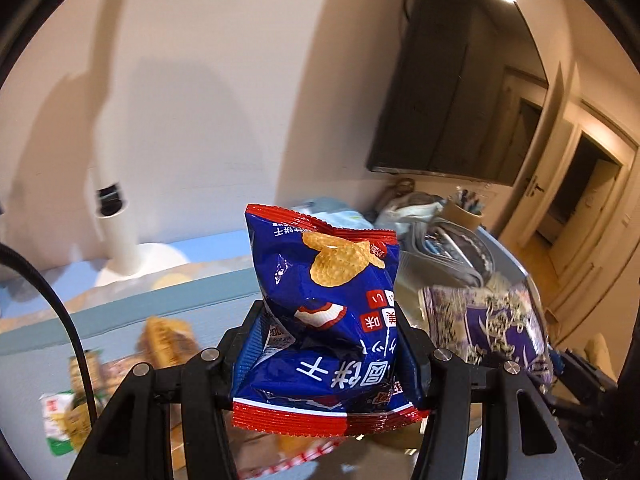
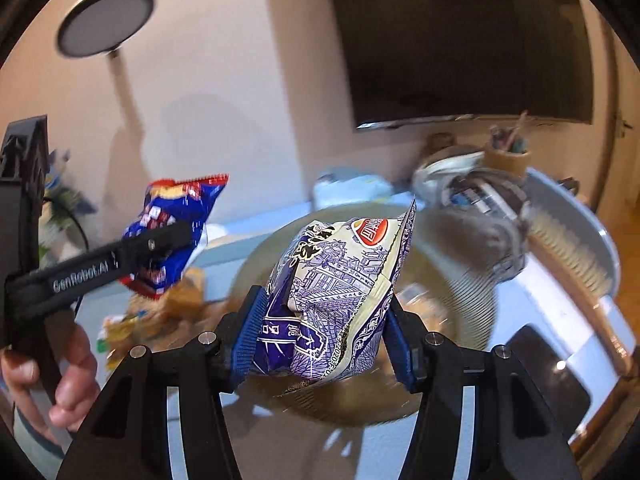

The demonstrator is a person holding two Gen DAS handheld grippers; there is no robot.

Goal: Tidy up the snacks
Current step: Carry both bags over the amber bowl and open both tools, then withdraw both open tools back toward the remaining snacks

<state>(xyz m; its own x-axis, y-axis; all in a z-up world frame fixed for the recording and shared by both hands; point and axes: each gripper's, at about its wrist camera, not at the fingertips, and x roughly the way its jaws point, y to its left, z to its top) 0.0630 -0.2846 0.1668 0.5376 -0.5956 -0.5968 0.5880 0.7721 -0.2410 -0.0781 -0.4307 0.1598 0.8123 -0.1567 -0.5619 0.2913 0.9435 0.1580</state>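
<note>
My left gripper (image 1: 328,344) is shut on a blue chip bag with red crimped ends (image 1: 324,312) and holds it above the table. That bag (image 2: 172,232) and the left gripper (image 2: 160,244) also show at the left of the right wrist view. My right gripper (image 2: 324,340) is shut on a purple-and-cream snack bag (image 2: 336,292), held above a round beige tray (image 2: 440,320). The purple bag also shows at the right of the left wrist view (image 1: 488,324). Several more snack packets (image 1: 120,360) lie blurred on the table below.
A white lamp stand (image 1: 120,240) rises at the back left by the wall. A dark TV (image 2: 460,40) hangs above. A grey bin of clutter (image 2: 480,200) and a cup of pens (image 2: 508,156) stand at the back right. A doorway (image 1: 580,200) is at the far right.
</note>
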